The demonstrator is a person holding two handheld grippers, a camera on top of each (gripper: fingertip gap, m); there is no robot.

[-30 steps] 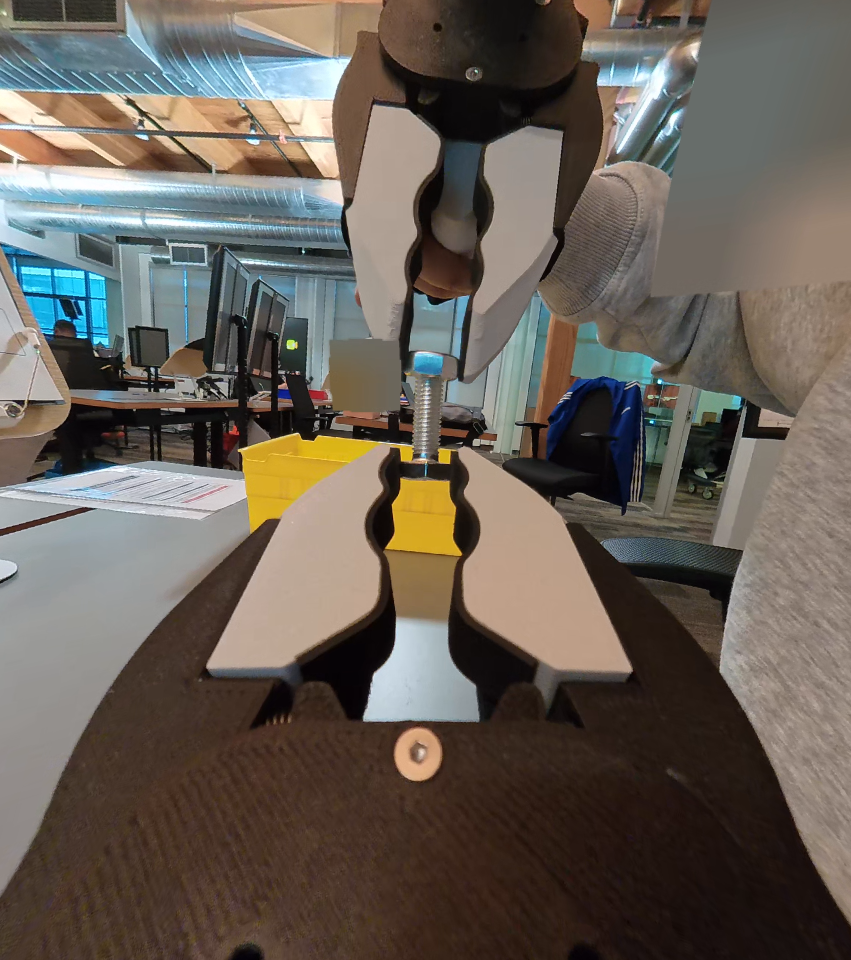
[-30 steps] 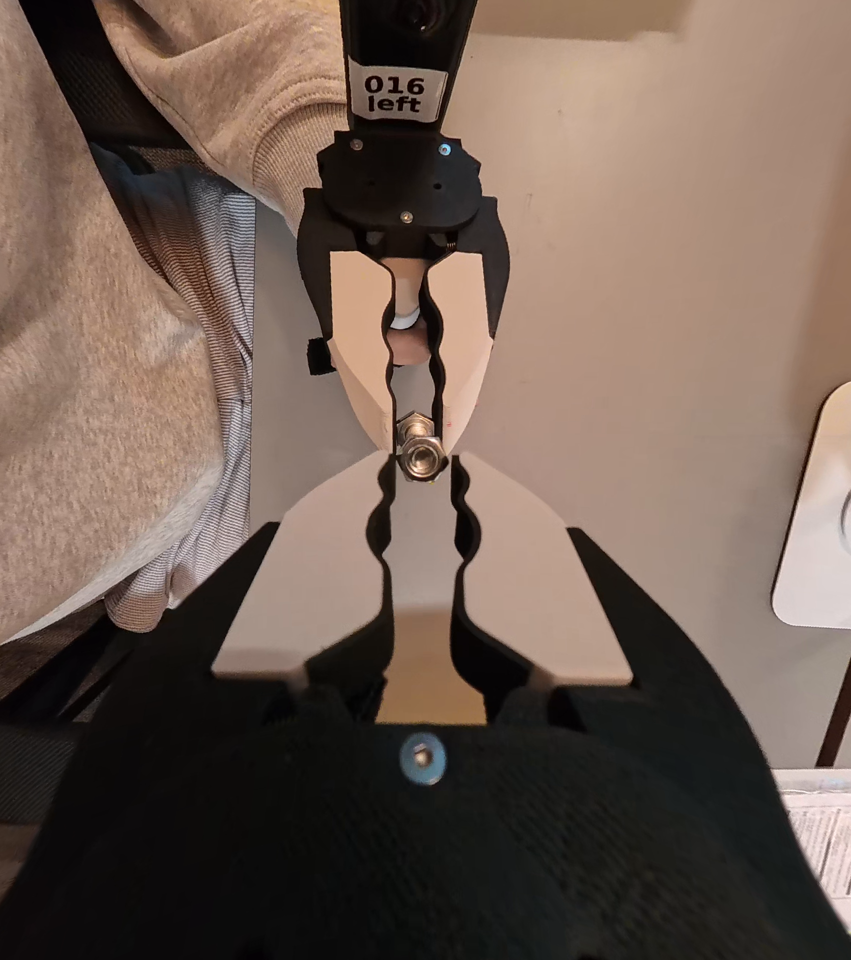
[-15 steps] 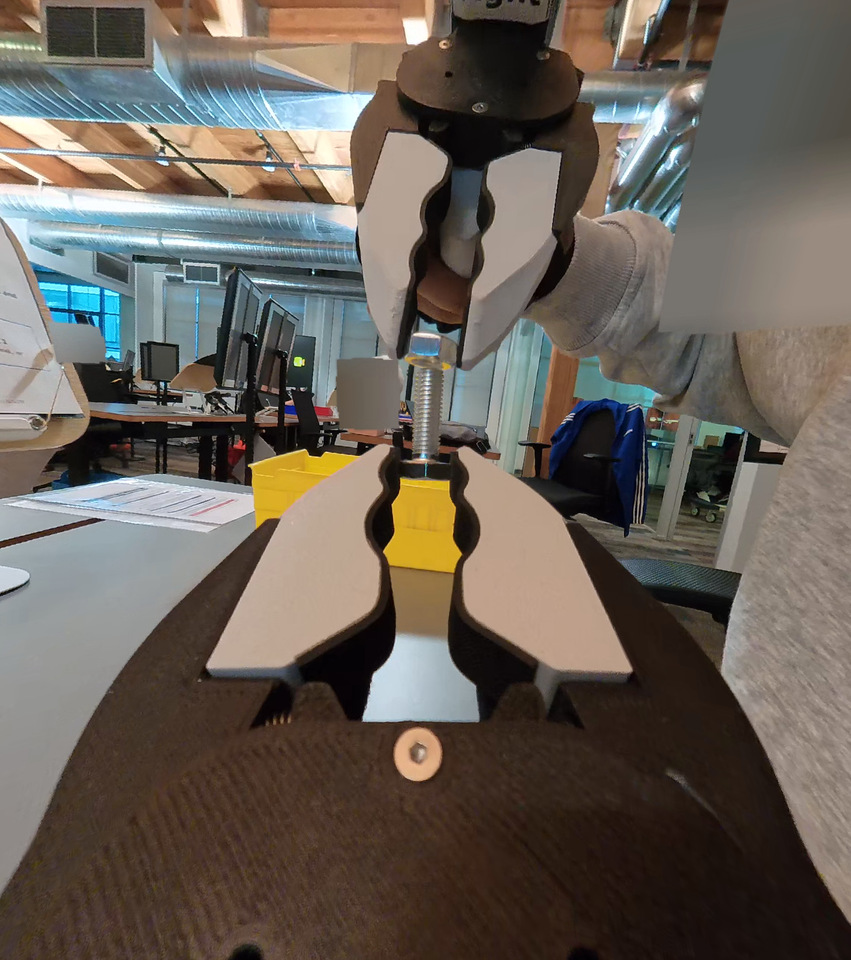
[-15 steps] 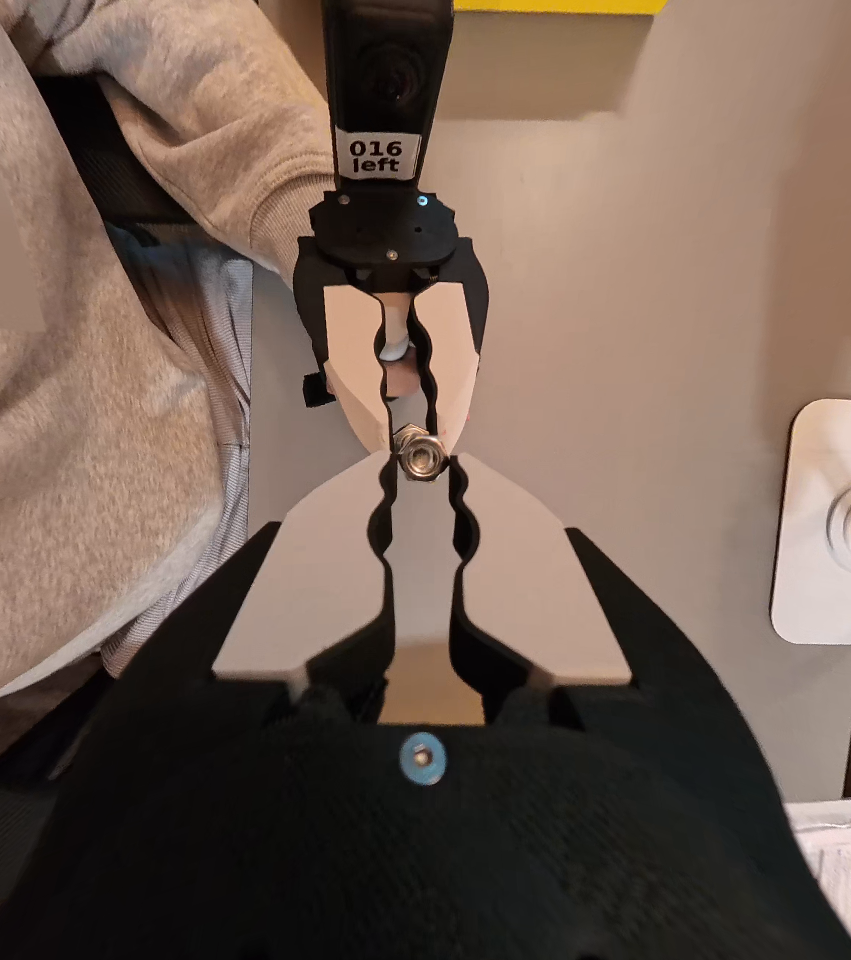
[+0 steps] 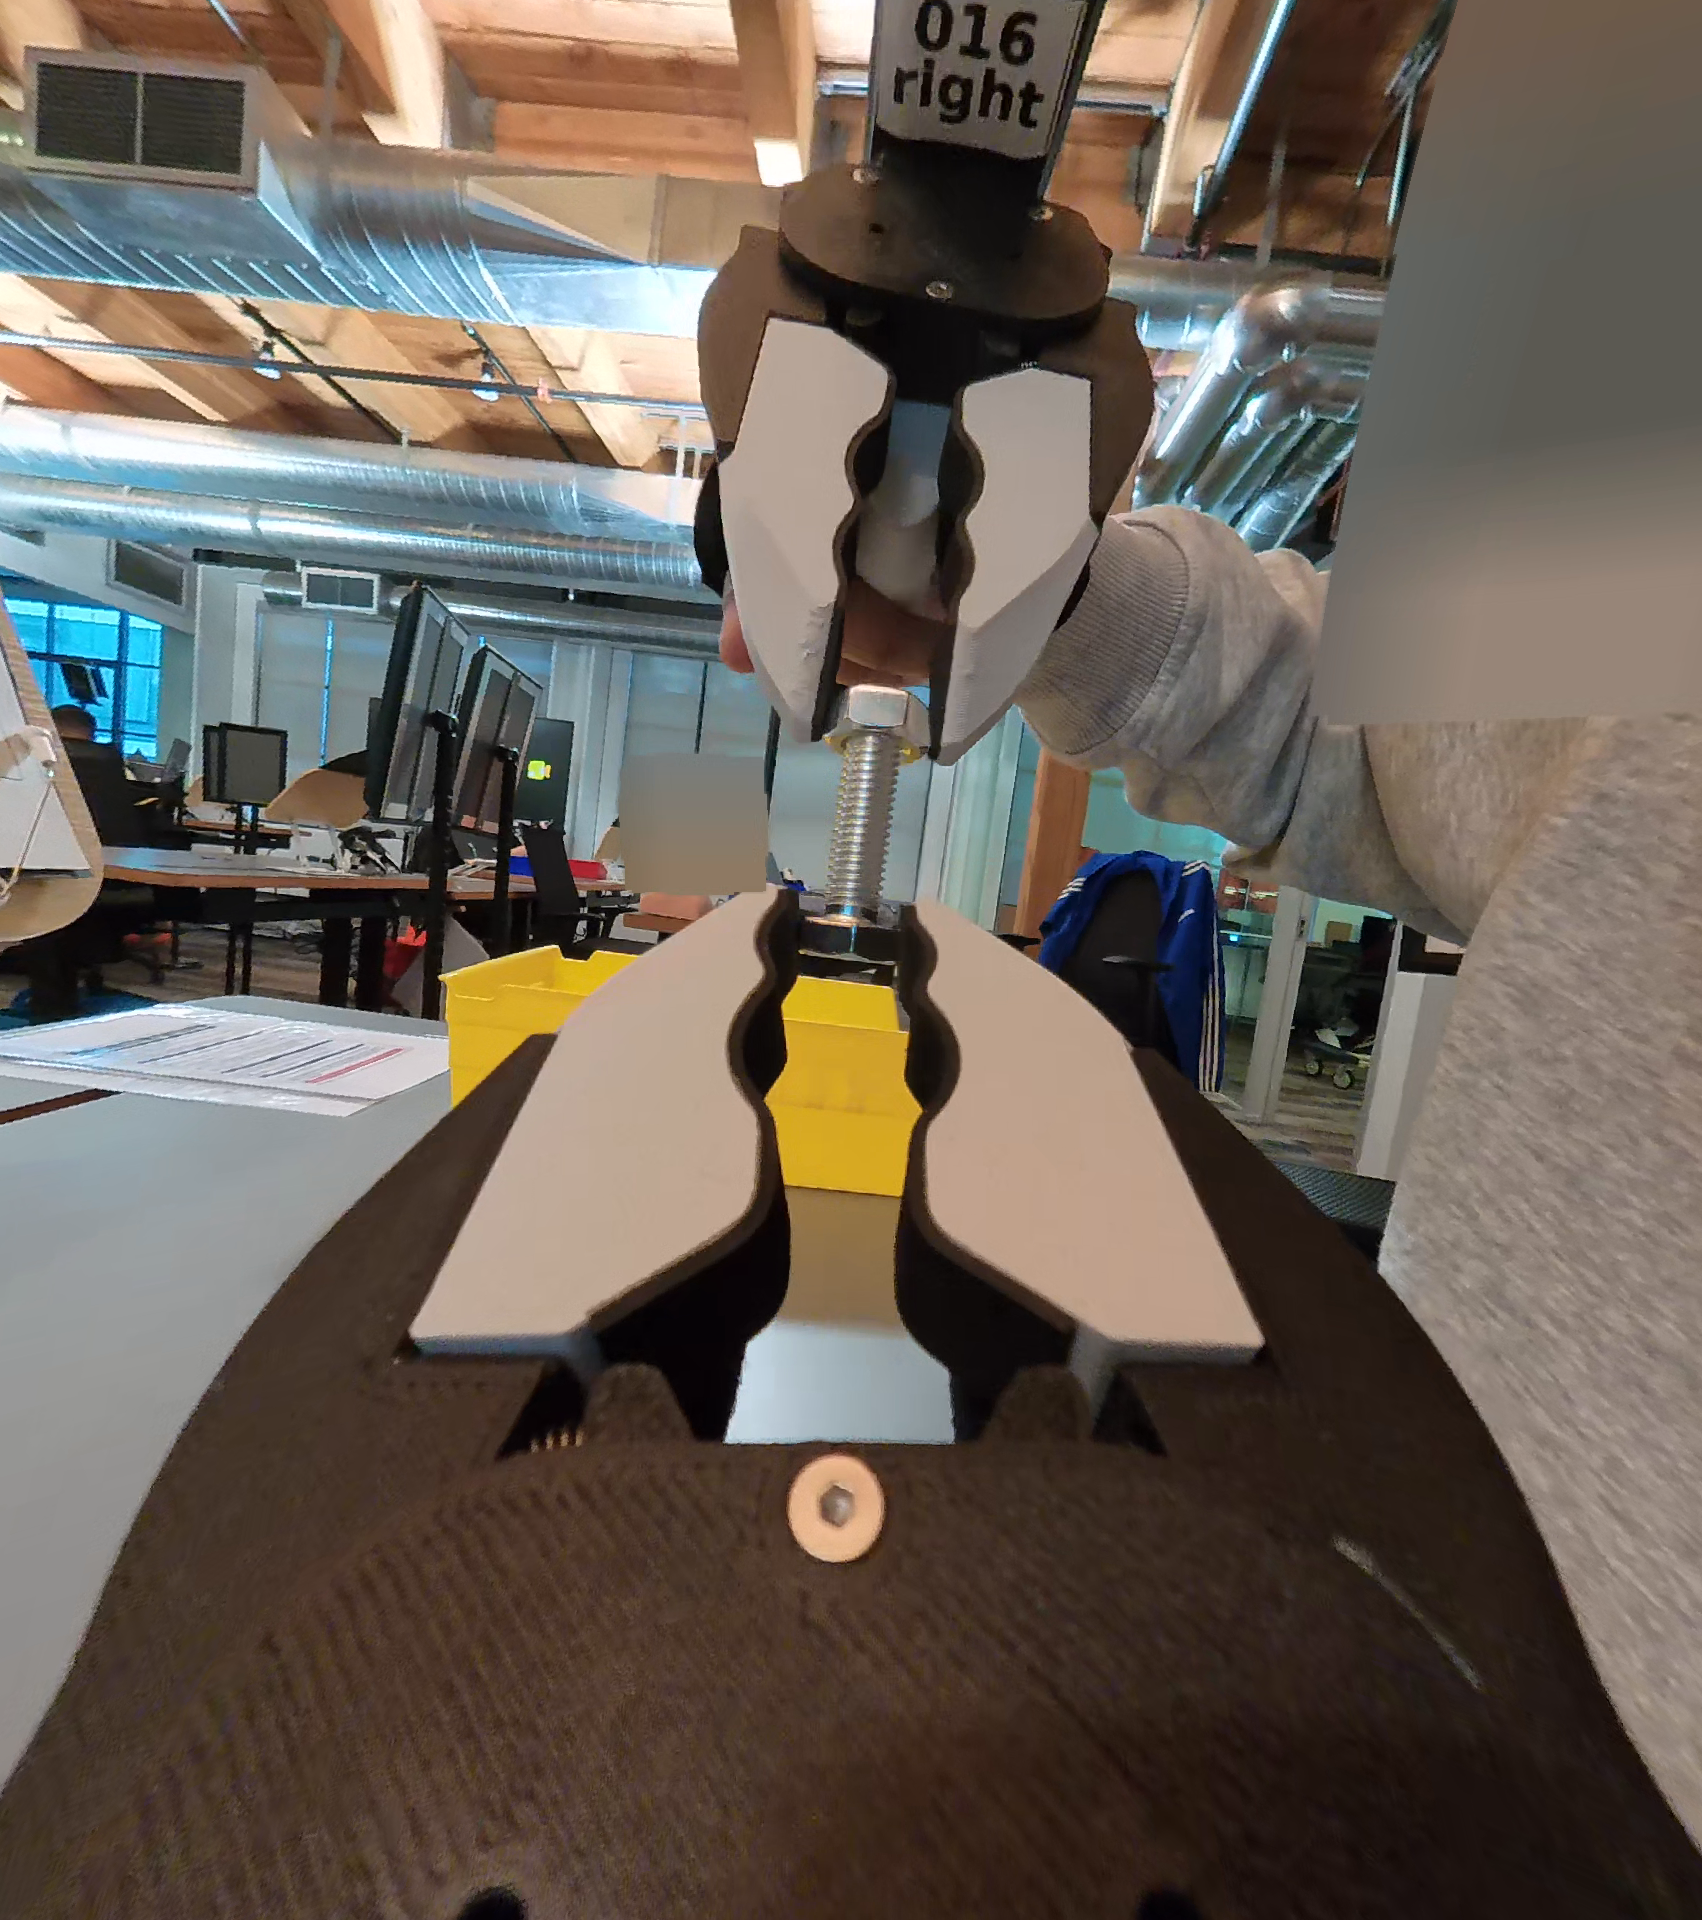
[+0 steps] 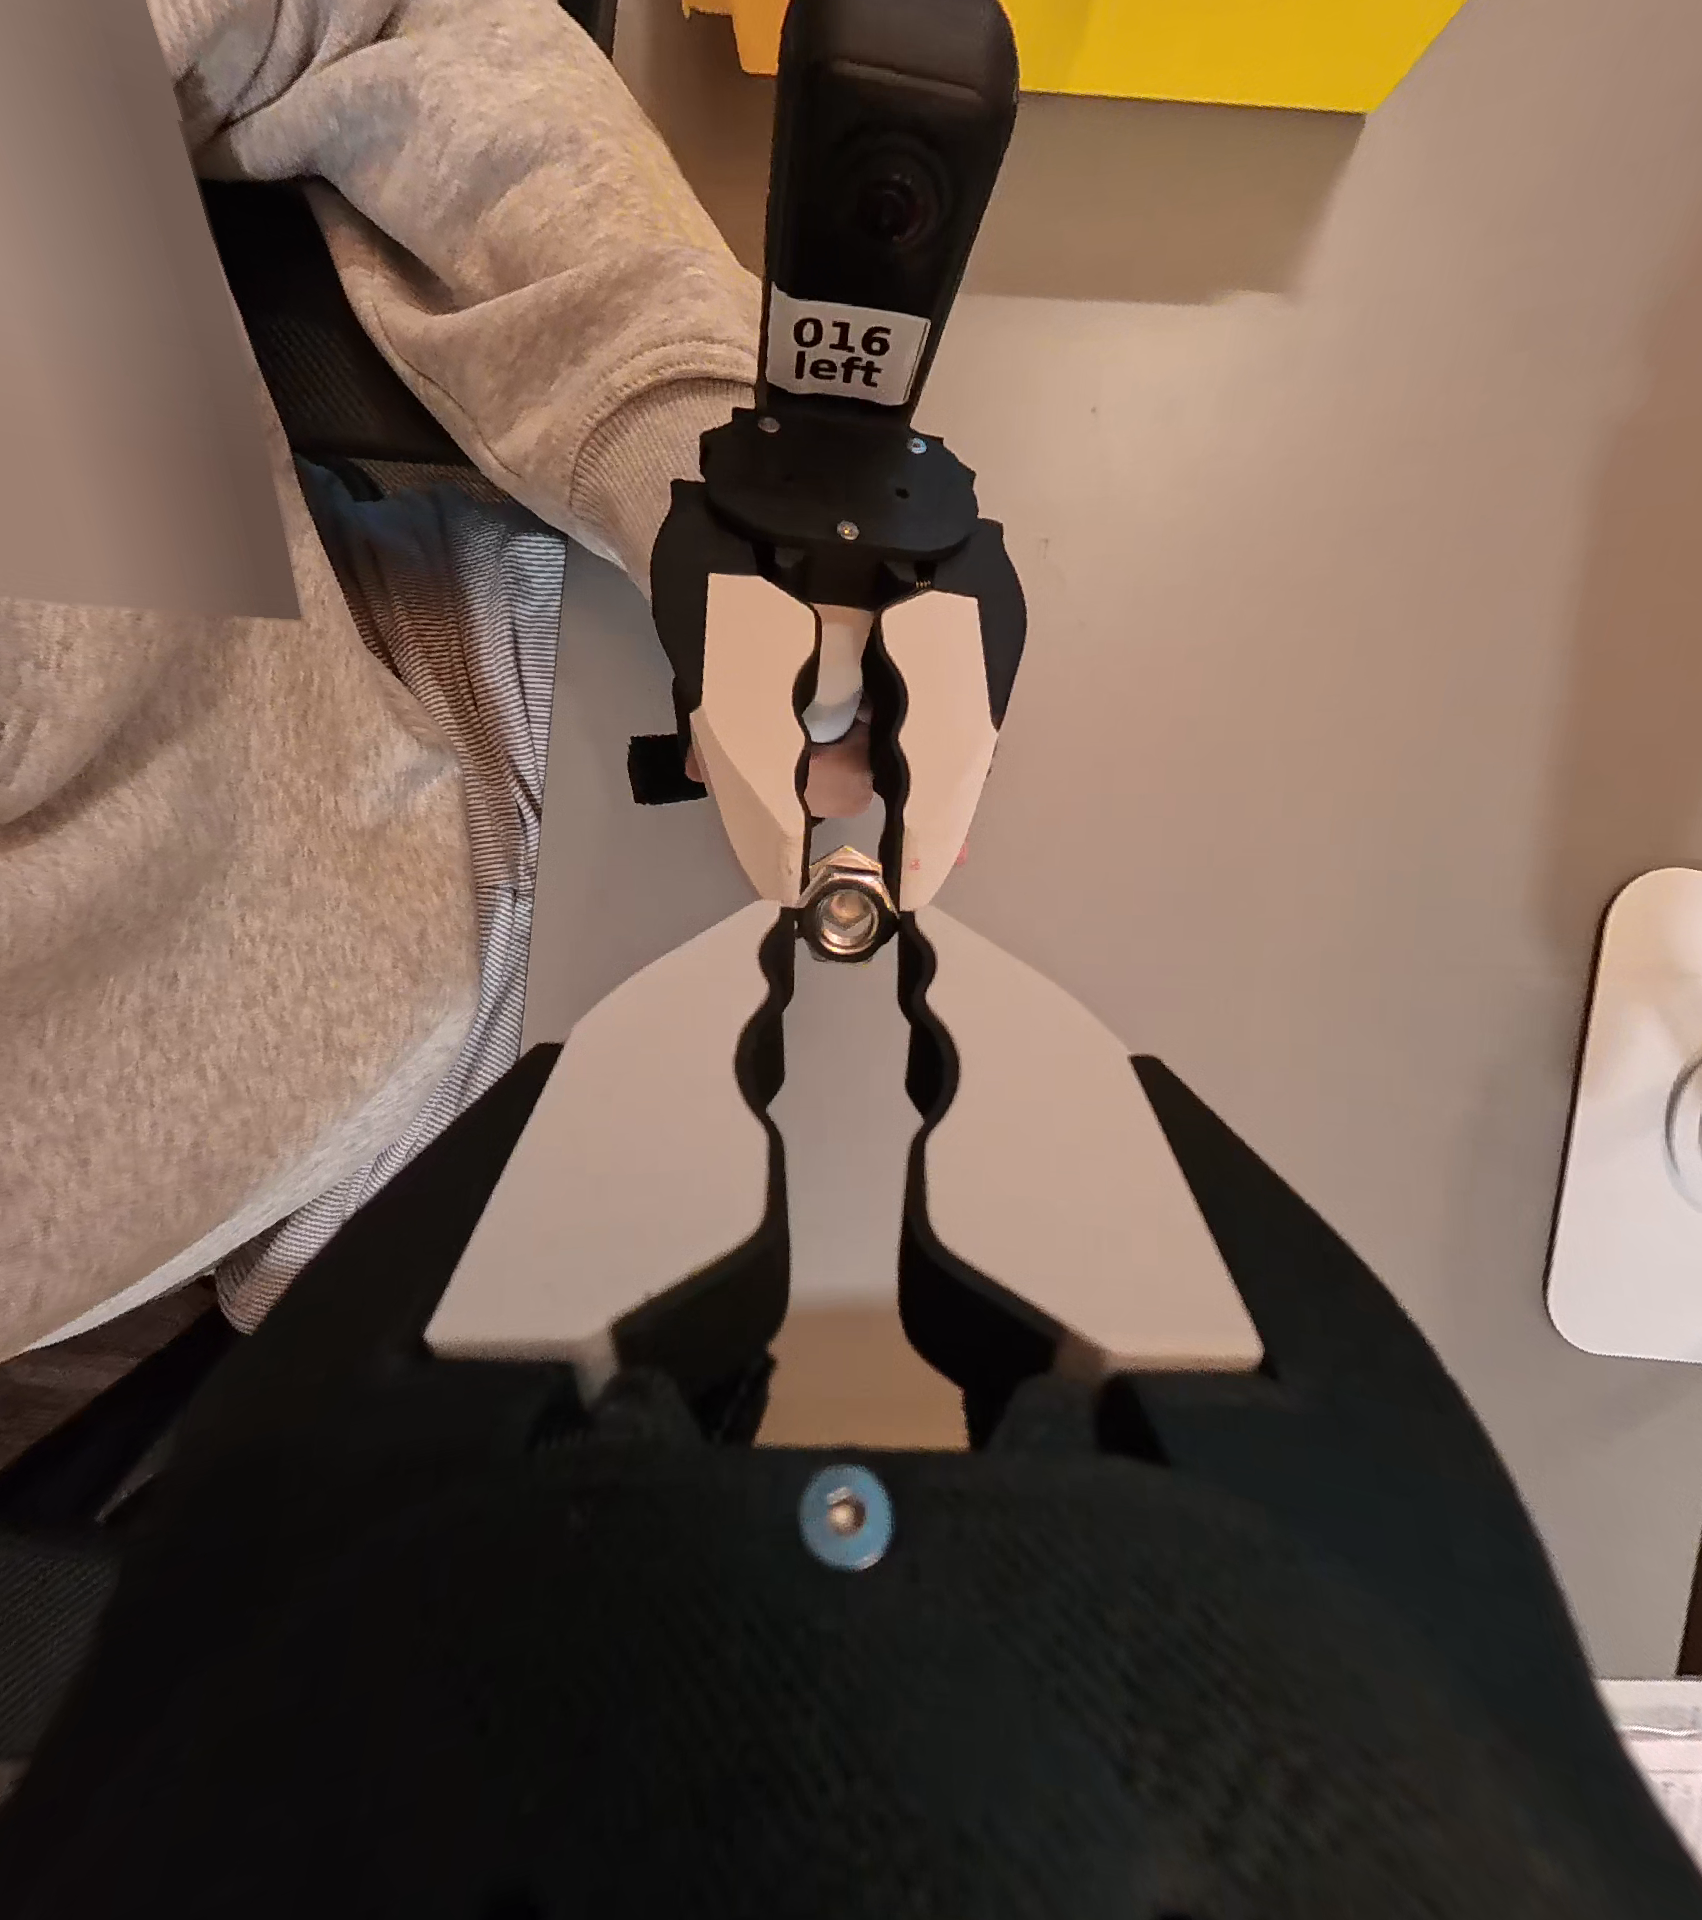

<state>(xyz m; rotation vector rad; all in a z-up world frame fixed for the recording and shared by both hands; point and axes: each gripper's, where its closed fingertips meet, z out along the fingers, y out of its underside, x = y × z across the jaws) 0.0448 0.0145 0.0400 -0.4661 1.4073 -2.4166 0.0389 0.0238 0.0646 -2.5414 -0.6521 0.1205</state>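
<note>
A steel bolt stands upright between my two grippers, above a grey table. My left gripper points forward and is shut on a hex nut threaded on the bolt's lower end. My right gripper comes down from above and is shut on the bolt's hex head. In the right wrist view I look straight down on the bolt head between my right gripper's tips. The left gripper meets it from the far side, and the nut's edge shows behind the head.
A yellow bin stands on the table just beyond the grippers and also shows in the right wrist view. A printed sheet lies at the left. A white tray lies at the right. The person's grey sleeve fills the right side.
Both grippers, still shut on the bolt and nut, have shifted together. The yellow bin has come into the top of the right wrist view. The left gripper looks slightly farther from the right one.
</note>
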